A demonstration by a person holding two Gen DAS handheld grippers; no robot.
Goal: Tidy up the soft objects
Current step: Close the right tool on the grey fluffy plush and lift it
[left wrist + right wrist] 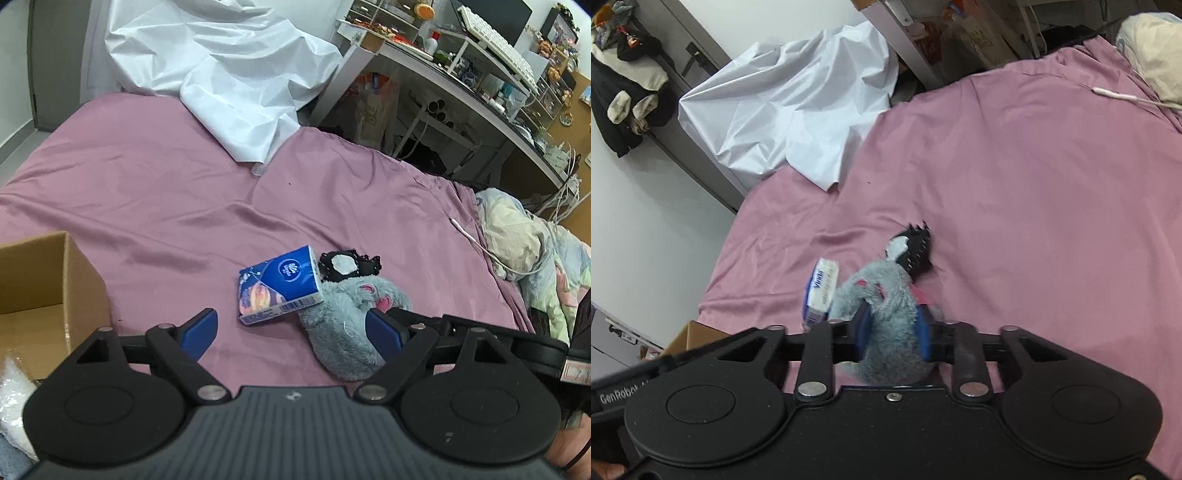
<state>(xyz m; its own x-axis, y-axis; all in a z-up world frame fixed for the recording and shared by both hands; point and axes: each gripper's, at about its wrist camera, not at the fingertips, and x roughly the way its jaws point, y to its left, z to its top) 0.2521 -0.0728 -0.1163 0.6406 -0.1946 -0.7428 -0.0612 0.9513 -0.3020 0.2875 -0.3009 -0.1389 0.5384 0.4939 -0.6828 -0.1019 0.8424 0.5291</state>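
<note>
A grey plush toy (886, 295) lies on the pink bed sheet (1034, 203), and my right gripper (893, 328) is shut on its body, the blue pads pressing into the fur from both sides. A blue tissue pack (820, 284) leans against the plush on its left. A black lace piece with a white patch (912, 247) lies just beyond it. In the left wrist view my left gripper (291, 326) stands open just short of the tissue pack (279, 291), and its right finger rests against the grey plush (340, 332). The black lace piece (347, 264) sits behind both.
An open cardboard box (37, 280) stands at the left edge of the bed, with white soft stuff (13, 398) near it. A crumpled white sheet (221, 74) covers the far end. A cluttered desk (461, 74), a bedding pile (524, 251) and a white cable (469, 232) lie right.
</note>
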